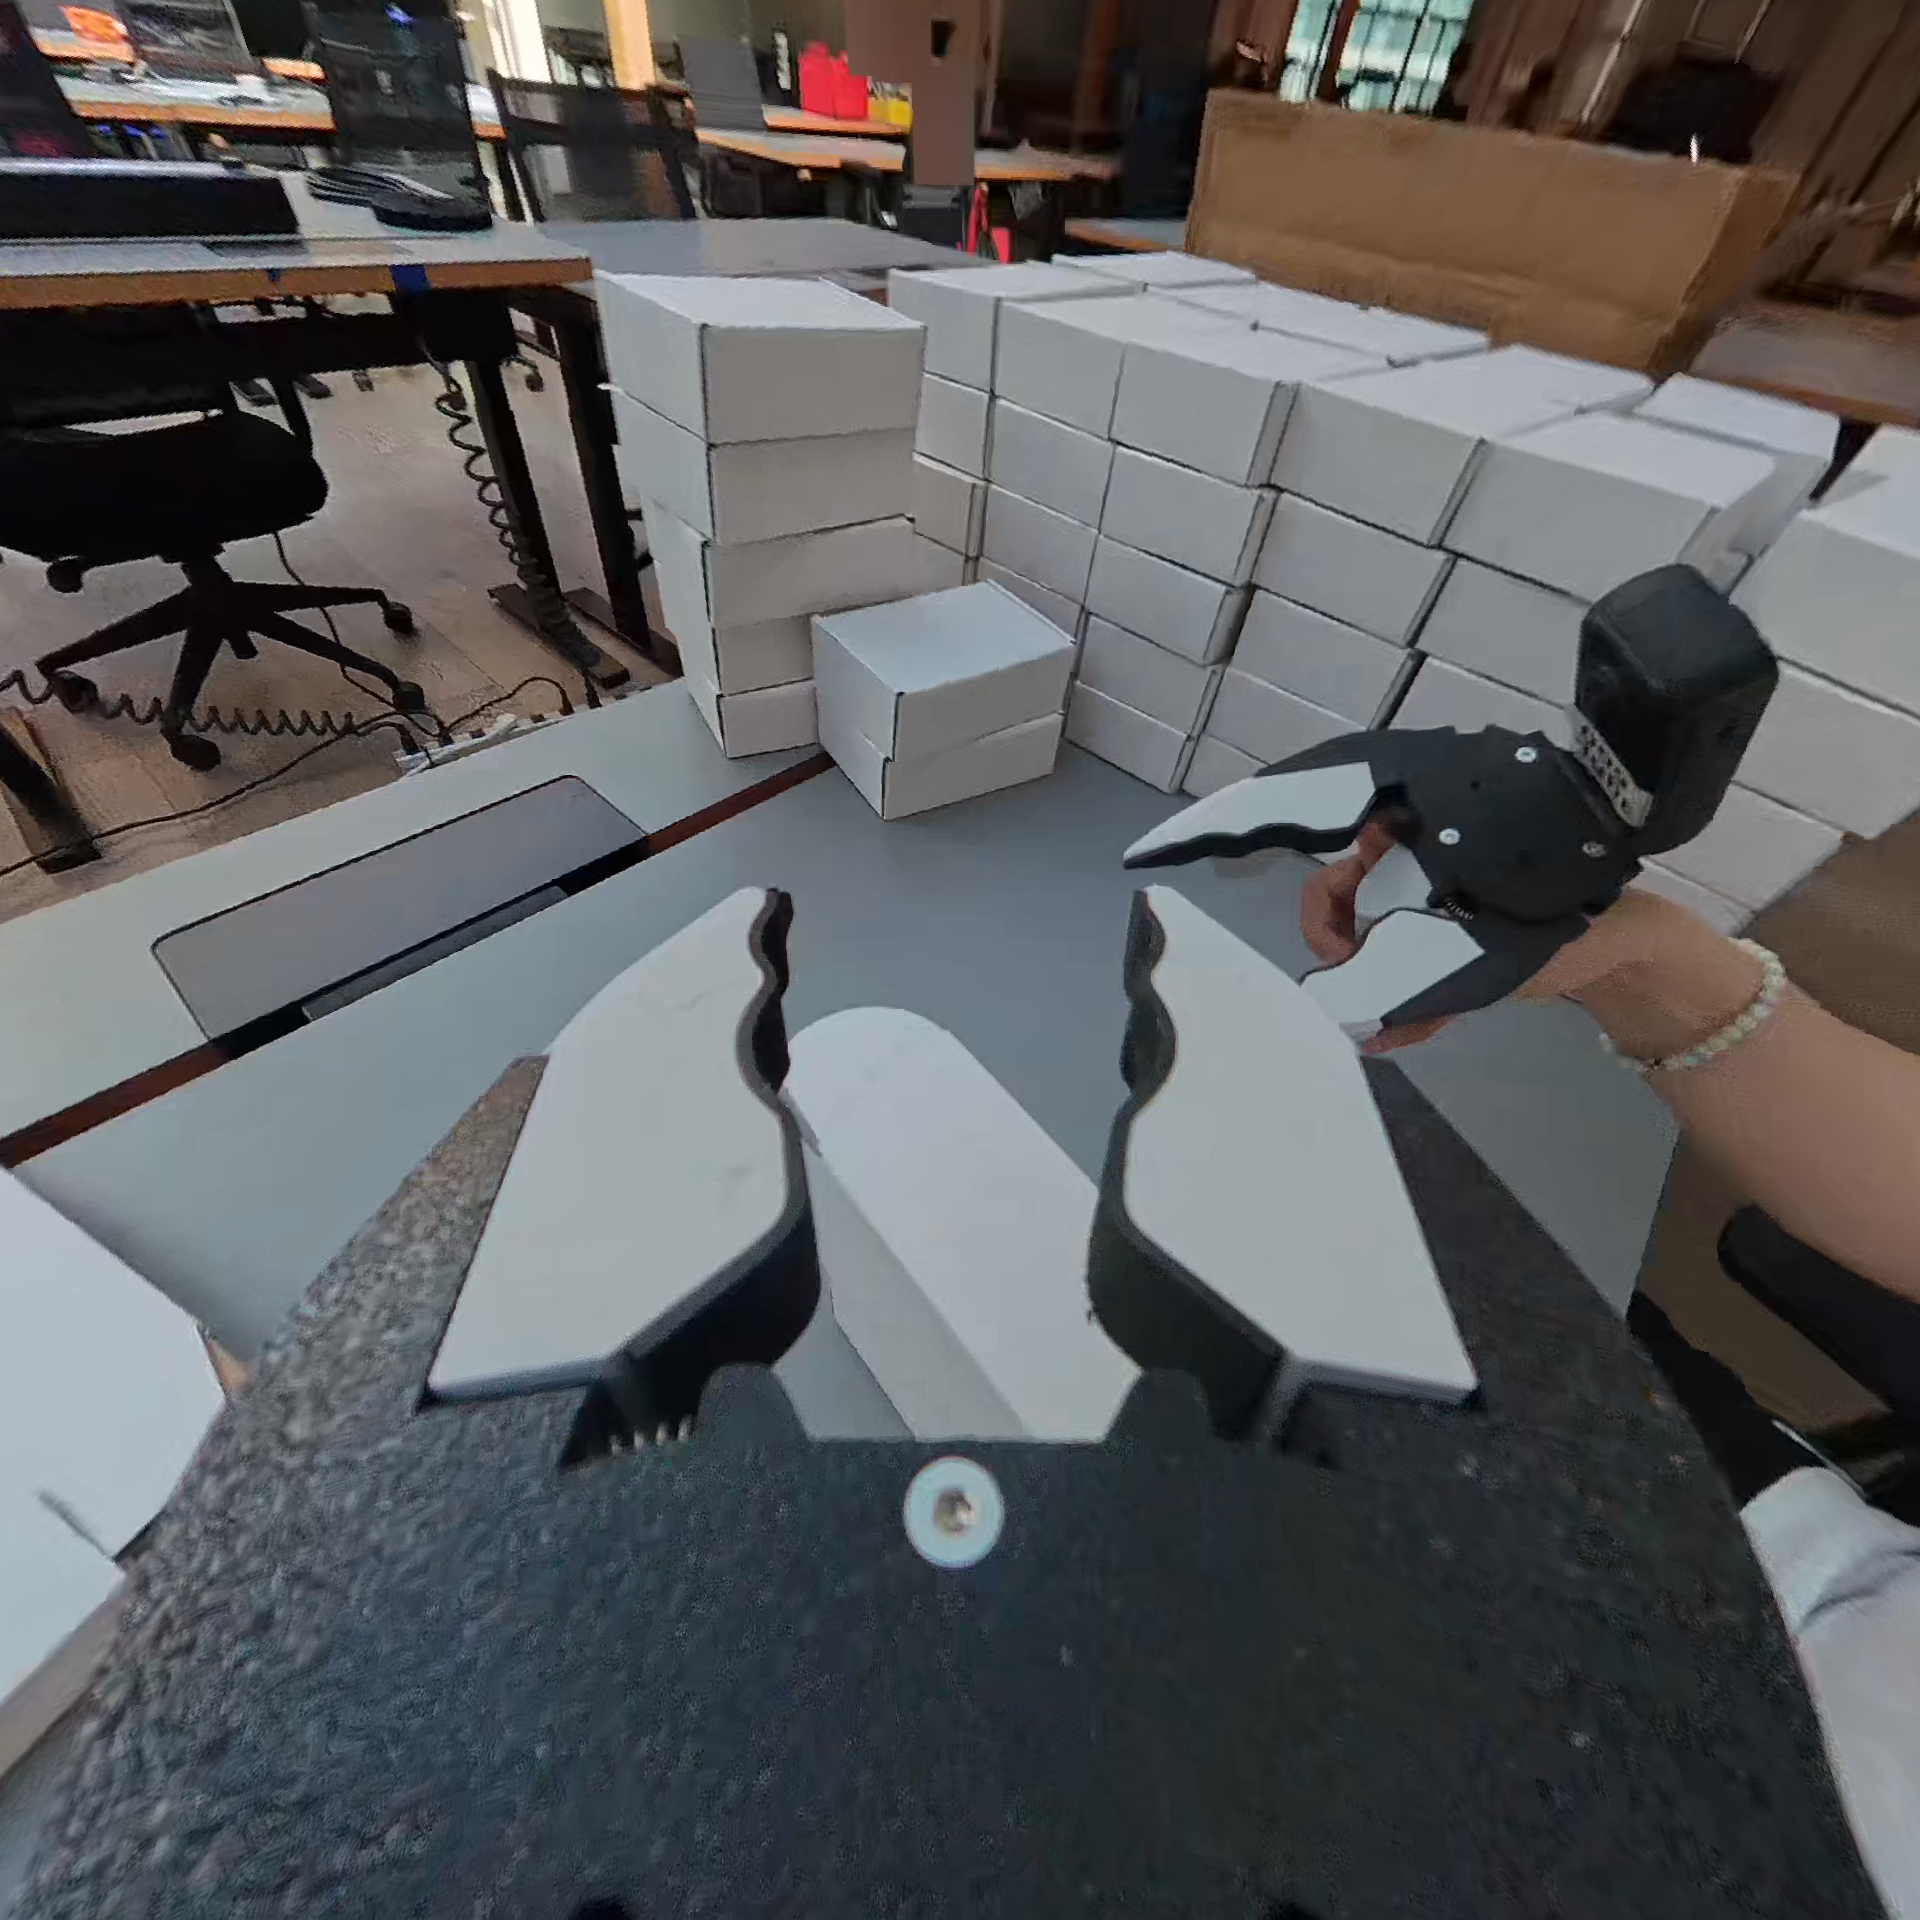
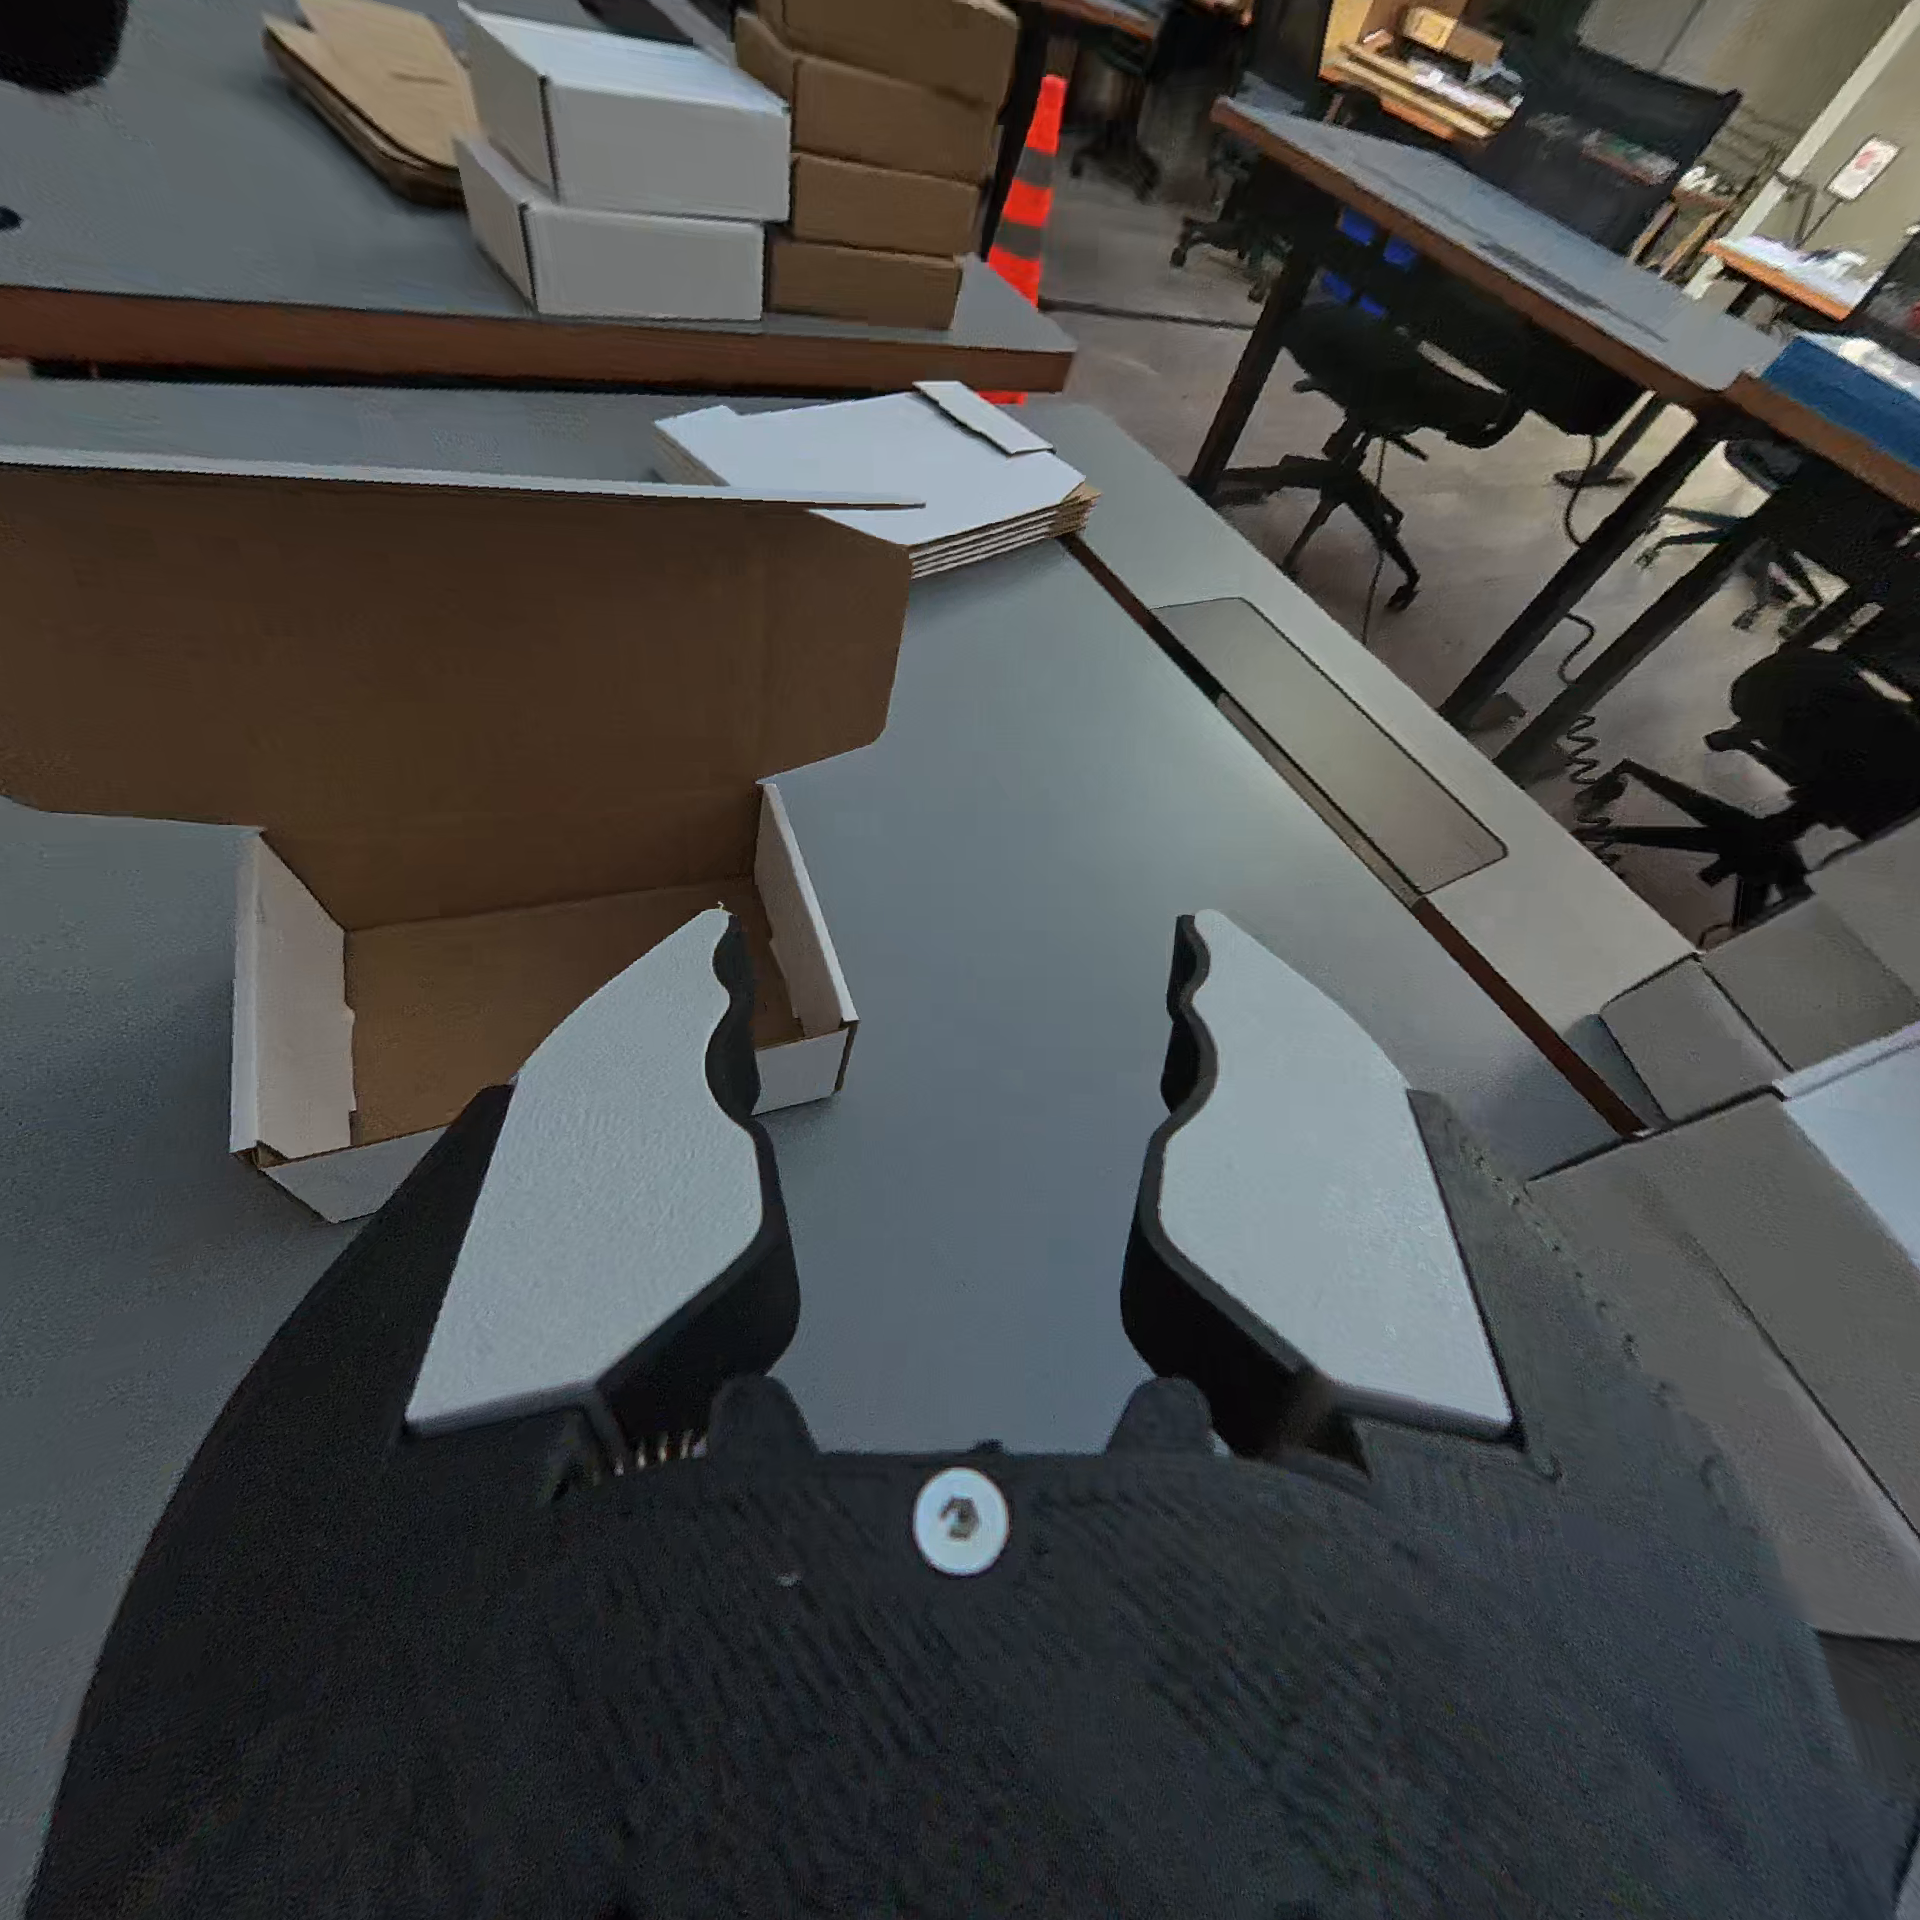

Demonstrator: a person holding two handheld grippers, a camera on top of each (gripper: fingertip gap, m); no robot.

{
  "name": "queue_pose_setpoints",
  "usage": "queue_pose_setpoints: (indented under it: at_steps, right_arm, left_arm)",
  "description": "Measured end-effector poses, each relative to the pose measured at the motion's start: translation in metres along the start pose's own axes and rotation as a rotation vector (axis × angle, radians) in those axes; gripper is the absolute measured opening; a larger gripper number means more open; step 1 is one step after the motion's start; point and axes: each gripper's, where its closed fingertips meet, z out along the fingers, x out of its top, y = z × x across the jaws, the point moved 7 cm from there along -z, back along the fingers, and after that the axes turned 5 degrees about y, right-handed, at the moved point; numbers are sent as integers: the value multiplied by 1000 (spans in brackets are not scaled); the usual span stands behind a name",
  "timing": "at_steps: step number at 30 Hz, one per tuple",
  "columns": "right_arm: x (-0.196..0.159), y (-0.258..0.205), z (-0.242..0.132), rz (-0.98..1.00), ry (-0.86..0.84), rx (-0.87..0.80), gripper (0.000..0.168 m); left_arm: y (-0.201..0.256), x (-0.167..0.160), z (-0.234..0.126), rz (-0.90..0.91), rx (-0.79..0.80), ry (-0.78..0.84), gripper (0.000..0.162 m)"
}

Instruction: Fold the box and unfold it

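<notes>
light: bright, even, indoor | edges: wide-angle bending | blur: slight at borders | shadows: soft

A workshop-like packing space: grey desks [image 2: 1039, 727], stacked white cartons [image 1: 1195, 468], office chairs [image 1: 156, 499], a traffic cone [image 2: 1029, 187]

No readable writing in either view.
A small sign [image 2: 1867, 166] on the far wall bears a red mark, too small to make out; a screen [image 1: 156, 31] on a distant desk glows, but its content is blurred. The boxes show plain faces.
</notes>
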Motion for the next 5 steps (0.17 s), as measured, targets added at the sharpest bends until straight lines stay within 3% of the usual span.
queue_pose_setpoints:
  at_steps: [1,5]
  right_arm:
    - [2,-4,16,-16,-59,67,76]
    - [6,-24,78,-87,-257,339,65]
  left_arm:
    - [-10,-7,-16,-60,39,54,61]
    - [-32,-51,-61,-200,146,123,57]
